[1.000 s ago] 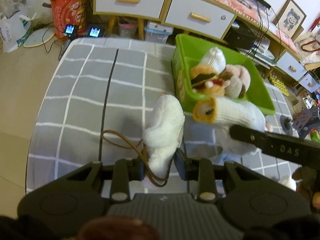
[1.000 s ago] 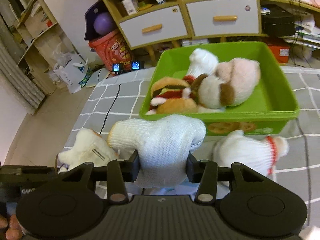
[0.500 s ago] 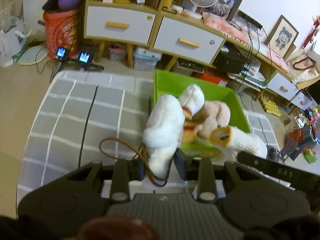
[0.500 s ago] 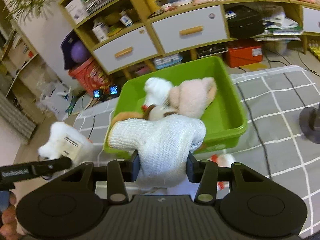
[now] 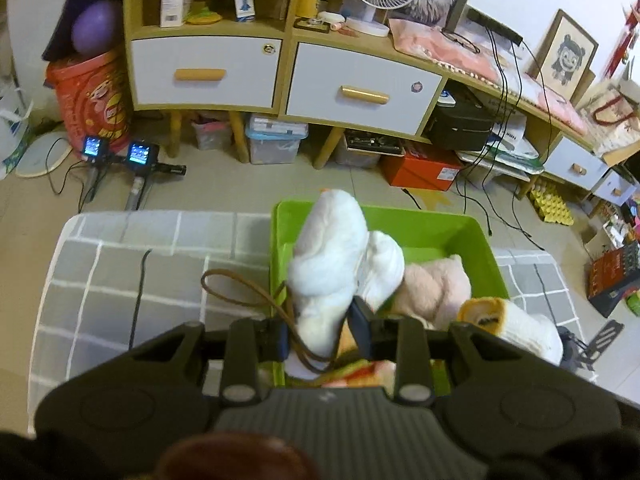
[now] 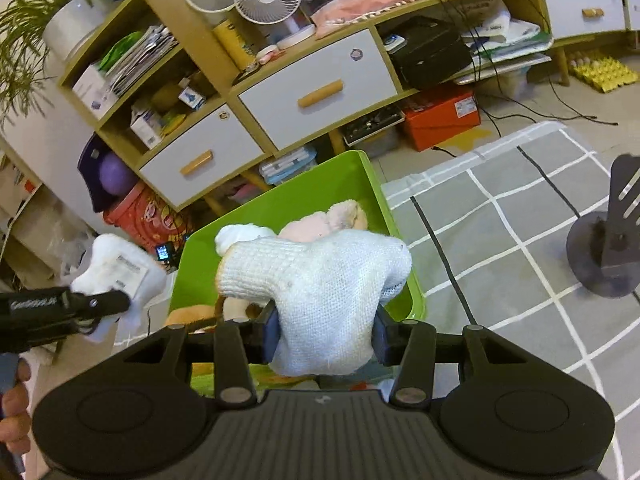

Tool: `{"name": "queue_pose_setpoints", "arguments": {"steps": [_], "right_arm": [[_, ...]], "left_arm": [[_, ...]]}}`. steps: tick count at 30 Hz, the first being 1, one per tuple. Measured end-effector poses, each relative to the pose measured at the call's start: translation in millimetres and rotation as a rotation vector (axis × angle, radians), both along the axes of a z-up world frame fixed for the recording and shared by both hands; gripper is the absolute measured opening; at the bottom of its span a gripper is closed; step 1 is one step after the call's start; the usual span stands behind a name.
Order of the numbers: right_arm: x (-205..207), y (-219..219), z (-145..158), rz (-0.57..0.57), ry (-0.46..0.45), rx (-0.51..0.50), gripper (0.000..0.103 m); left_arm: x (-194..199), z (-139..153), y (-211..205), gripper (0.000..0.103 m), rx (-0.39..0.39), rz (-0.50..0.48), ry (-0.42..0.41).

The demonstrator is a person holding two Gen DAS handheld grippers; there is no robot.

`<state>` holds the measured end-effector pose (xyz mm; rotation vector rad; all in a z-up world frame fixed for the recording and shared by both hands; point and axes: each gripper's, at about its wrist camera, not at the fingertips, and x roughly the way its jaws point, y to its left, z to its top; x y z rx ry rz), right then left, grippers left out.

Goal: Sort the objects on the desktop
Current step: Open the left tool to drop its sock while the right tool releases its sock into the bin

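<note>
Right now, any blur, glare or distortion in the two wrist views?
Left wrist: heavy fisheye bending of the cabinet; plush in the left hand-held gripper soft, slightly overexposed; dark corner vignetting. Right wrist: same barrel warp, tilted horizon; glove in the right hand-held gripper sharp, knit visible; bin evenly lit, no glare.

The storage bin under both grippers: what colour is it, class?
Bright lime green. The bin shows best in the right wrist view.

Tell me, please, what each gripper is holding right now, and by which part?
The left gripper pinches a white plush toy by its lower end. The right gripper clamps a white knit glove across its lower middle. Both hang over the green bin.
</note>
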<state>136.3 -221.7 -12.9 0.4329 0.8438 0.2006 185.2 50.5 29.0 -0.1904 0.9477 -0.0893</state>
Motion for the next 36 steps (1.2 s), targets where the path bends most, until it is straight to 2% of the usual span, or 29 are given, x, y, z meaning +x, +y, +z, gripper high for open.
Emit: {"name": "queue_pose_setpoints", "arguments": {"steps": [5,12,18,25,27,29,30,33,35,36], "right_arm": [[3,5,-4,-0.004,-0.034,-0.033,0.046],[3,8,-8,0.007,-0.056,-0.072,0.047],[3,11,-11,0.014,-0.065,-0.092,0.049],[3,12,-11,0.020,-0.063,-0.093,0.054],[3,11,-11,0.018,-0.058,-0.091,0.056],[4,11,-11,0.015,-0.050,-0.085,0.060],[4,10,-11,0.014,-0.045,-0.079,0.065],[2,10,-9,0.012,-0.044,-0.061,0.078],[1,11,-7,0.015,-0.048,-0.067,0.080],[1,11,-6,0.017,-0.049,-0.068,0.080]], "left_arm": [[24,-23,-8,0.028,0.028,-0.022,0.028],[38,-43,-17,0.029,0.105,-0.056,0.046],[44,-56,-18,0.030,0.105,-0.054,0.061],[43,-57,-18,0.032,0.103,-0.044,0.051],[42,-56,-19,0.036,0.102,-0.045,0.045],[42,-55,-21,0.045,0.109,-0.050,0.039],[41,-54,-22,0.048,0.108,-0.054,0.033],[39,-49,-25,0.066,0.085,-0.061,0.020],[37,-45,-27,0.083,0.073,-0.062,0.011],[36,-43,-29,0.086,0.081,-0.060,0.004]]}}
